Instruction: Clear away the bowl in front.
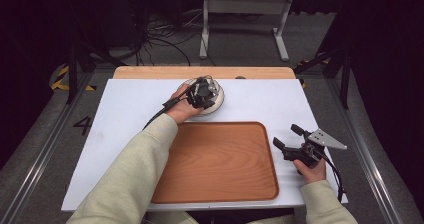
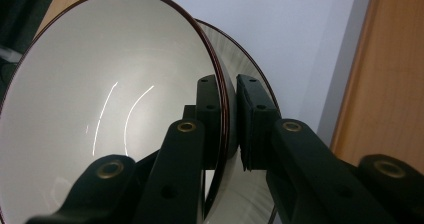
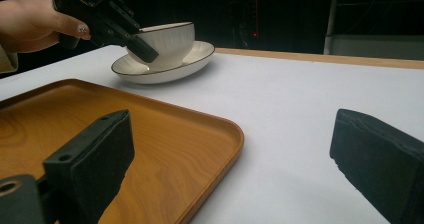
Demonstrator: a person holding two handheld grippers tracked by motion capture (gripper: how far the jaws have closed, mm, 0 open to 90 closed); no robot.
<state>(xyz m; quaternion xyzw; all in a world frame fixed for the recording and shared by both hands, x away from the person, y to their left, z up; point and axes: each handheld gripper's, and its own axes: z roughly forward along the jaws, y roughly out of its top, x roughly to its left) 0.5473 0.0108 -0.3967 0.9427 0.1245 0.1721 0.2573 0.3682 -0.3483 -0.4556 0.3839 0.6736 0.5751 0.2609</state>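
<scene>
So the left gripper (image 2: 228, 119) has its jaws pinched on the rim of the white bowl (image 3: 167, 43), one inside and one outside, probably to lift it off its saucer (image 3: 197, 59) near the top middle of the bench (image 1: 260, 101). The right gripper (image 1: 289, 136) waits with jaws wide apart, holding nothing, right of the wooden tray (image 1: 220, 159). Bowl's far wall is cut off in the left gripper view.

You have one bowl (image 3: 167, 41) on the bench (image 1: 260, 104), sitting on one plate (image 3: 192, 61). One wooden tray (image 1: 220, 161) lies beside them. You hold two grippers, the left gripper (image 1: 202, 95) and the right gripper (image 1: 286, 136), each with two jaws.
</scene>
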